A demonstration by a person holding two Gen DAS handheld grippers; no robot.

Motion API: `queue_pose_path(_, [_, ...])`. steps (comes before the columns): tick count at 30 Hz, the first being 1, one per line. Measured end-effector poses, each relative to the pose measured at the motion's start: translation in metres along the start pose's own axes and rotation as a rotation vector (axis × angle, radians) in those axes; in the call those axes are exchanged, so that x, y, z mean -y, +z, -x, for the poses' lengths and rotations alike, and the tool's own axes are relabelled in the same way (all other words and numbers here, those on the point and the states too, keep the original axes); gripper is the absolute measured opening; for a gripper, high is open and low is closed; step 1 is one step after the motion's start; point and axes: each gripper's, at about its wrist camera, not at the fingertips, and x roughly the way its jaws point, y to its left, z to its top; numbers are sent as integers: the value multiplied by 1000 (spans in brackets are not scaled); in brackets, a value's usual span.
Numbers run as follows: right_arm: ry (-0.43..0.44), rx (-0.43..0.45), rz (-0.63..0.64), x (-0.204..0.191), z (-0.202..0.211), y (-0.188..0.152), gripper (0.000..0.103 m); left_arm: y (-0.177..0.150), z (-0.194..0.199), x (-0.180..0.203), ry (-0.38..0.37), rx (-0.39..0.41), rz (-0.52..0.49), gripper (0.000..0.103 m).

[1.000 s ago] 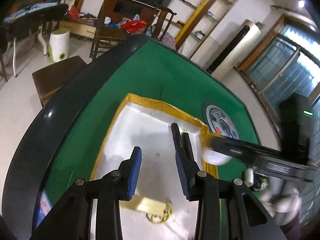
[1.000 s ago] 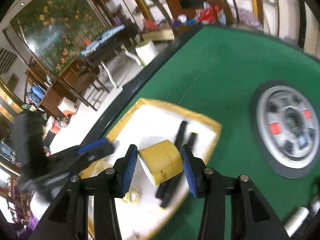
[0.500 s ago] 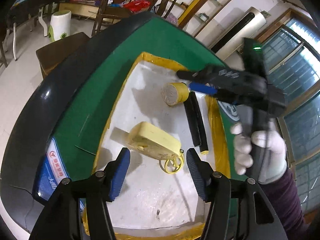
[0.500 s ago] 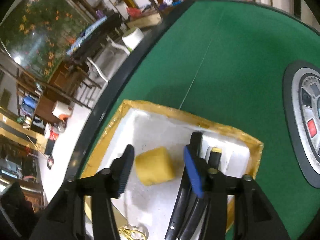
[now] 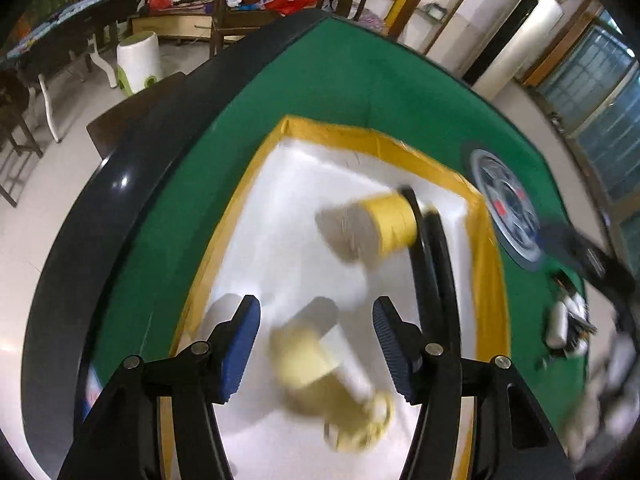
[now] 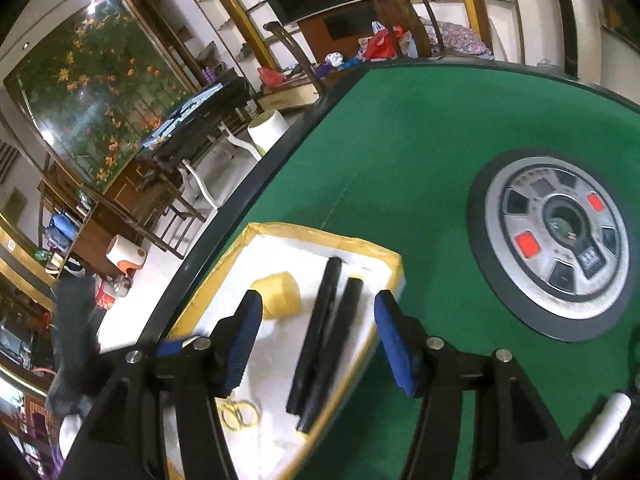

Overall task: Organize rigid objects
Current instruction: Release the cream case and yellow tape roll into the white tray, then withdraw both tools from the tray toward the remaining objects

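Inside the yellow-rimmed tray point(image 6: 384, 256) on the green table point(image 6: 420, 160), a yellow tape roll point(image 6: 280, 294) lies on its side just beside two black sticks point(image 6: 332, 328). Both the left gripper point(image 5: 316, 344) and the right gripper point(image 6: 318, 338) hang above the tray with jaws spread, holding nothing. A blurred yellow tool point(image 5: 320, 364) sits under the left one.

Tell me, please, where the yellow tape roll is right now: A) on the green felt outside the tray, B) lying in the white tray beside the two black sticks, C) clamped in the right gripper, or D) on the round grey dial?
B: the yellow tape roll lies in the white tray, left of the two black sticks, and the right gripper is open and empty.
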Motion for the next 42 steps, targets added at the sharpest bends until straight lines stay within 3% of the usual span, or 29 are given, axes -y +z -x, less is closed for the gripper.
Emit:
queue_pose_path(3, [-9, 32, 1, 3, 12, -3, 58, 29, -11, 6, 3, 15, 21, 62])
queue_pose_path(6, [-24, 70, 1, 11, 32, -6, 62, 41, 4, 7, -37, 75, 63, 62])
queue_pose_path(8, [-34, 85, 7, 16, 43, -10, 67, 35, 28, 9, -109, 103, 44, 69])
queue_pose_path(12, [-54, 89, 36, 25, 52, -21, 68, 0, 70, 4, -22, 130, -92, 77])
queue_pose_path(14, [-58, 82, 39, 33, 53, -27, 68, -28, 80, -1, 68, 87, -199, 77])
queue_pose_path(18, [-44, 74, 21, 41, 48, -34, 68, -66, 80, -1, 163, 10, -338, 77])
queue_pose_path(19, [-41, 74, 16, 41, 49, -39, 68, -68, 75, 2, 159, -11, -346, 74])
queue_pose_path(20, [-35, 72, 9, 42, 48, -39, 68, -69, 68, 2, 150, -41, -353, 64])
queue_pose_path(22, [-30, 69, -8, 43, 47, -40, 68, -63, 47, 8, 160, -102, -364, 58])
queue_pose_path(26, [-36, 75, -37, 46, 56, -46, 68, -30, 11, 18, 171, -145, -311, 58])
queue_pose_path(28, [-56, 93, -41, 50, 67, -50, 68, 1, 1, 17, 211, -89, -260, 58])
queue_pose_path(32, [-100, 140, -68, 64, 93, -59, 68, 27, 8, 11, 176, -26, -157, 59])
queue_pose_path(35, [-139, 192, -83, 80, 120, -69, 70, 10, 40, 14, 139, 53, -169, 70])
queue_pose_path(42, [-291, 325, -139, 123, 166, -95, 74, -35, 102, 28, 33, 195, -160, 85])
